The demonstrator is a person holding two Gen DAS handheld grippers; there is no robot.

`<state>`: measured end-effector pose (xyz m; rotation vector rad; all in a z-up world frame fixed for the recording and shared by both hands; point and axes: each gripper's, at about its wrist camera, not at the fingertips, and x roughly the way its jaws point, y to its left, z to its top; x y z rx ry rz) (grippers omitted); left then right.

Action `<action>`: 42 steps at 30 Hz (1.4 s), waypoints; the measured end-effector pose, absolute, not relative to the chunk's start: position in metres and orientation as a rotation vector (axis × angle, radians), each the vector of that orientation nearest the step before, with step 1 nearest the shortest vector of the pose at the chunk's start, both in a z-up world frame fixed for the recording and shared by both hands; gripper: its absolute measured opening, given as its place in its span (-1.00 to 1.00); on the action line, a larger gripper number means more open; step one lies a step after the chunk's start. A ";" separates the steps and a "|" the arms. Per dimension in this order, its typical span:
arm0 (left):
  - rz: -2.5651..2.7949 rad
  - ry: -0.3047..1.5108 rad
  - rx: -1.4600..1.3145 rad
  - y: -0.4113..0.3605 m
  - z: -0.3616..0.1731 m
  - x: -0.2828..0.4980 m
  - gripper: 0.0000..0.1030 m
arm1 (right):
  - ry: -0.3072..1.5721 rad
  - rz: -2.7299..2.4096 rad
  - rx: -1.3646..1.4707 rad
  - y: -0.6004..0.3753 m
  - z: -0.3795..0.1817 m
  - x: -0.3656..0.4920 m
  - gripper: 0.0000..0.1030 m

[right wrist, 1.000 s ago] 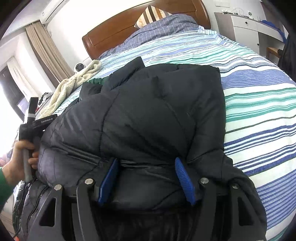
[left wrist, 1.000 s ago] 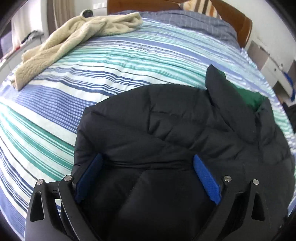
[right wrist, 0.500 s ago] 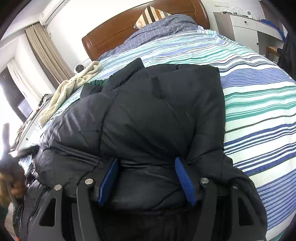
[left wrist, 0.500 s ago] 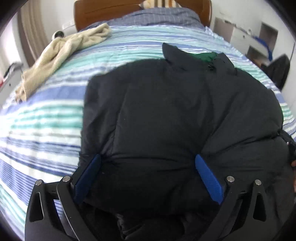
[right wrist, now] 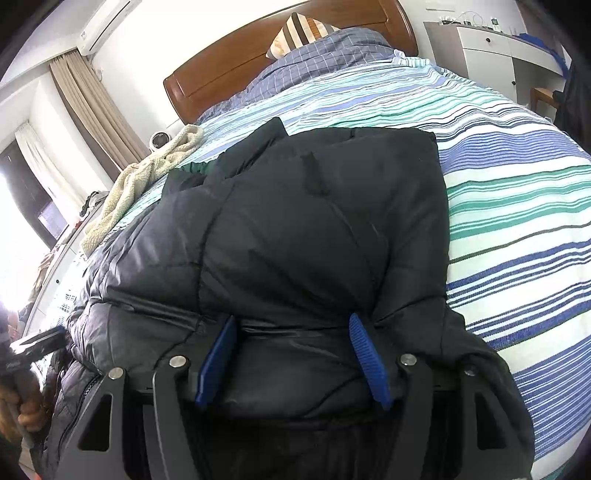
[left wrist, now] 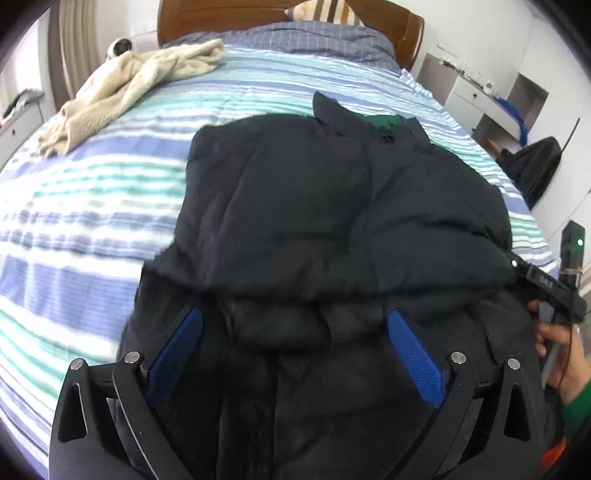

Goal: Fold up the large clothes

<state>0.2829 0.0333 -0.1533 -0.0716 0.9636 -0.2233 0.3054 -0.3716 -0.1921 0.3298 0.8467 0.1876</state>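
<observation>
**Black puffer jacket bunched on striped bed, both grippers at its near edge**

Right gripper (right wrist: 293,360): blue-padded fingers (right wrist: 218,363) part-spread with a bulge of the black quilted puffer jacket (right wrist: 295,229) filling the gap between them. Fabric touches both pads; whether it is clenched or just resting there, cannot tell. A jacket fold drapes over the right side of the gripper frame.

Left gripper (left wrist: 295,354): blue fingers (left wrist: 415,360) spread wide, released, nothing pinched. Dark jacket fabric lies below and between them; contact unclear, picture is motion-blurred.

Jacket lies on the near part of the blue, green and white striped bed cover (left wrist: 92,206), doubled over into a thick bundle, collar end pointing toward the headboard, green lining (left wrist: 384,120) showing at the collar.

Right hand (left wrist: 557,350) with a green sleeve grips its tool handle at the jacket's right edge in the left wrist view.

Further up the bed: cream fleece garment (left wrist: 129,88) crumpled on the left side, well apart from the jacket; blue checked pillow (right wrist: 317,55), striped cushion (right wrist: 299,31), brown wooden headboard (right wrist: 229,66). White drawer cabinet (right wrist: 484,51) beside the bed on the right.
</observation>
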 end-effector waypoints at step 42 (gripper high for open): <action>-0.279 0.906 0.025 0.019 -0.129 0.167 0.95 | 1.072 0.269 0.129 -0.341 -0.137 0.184 0.27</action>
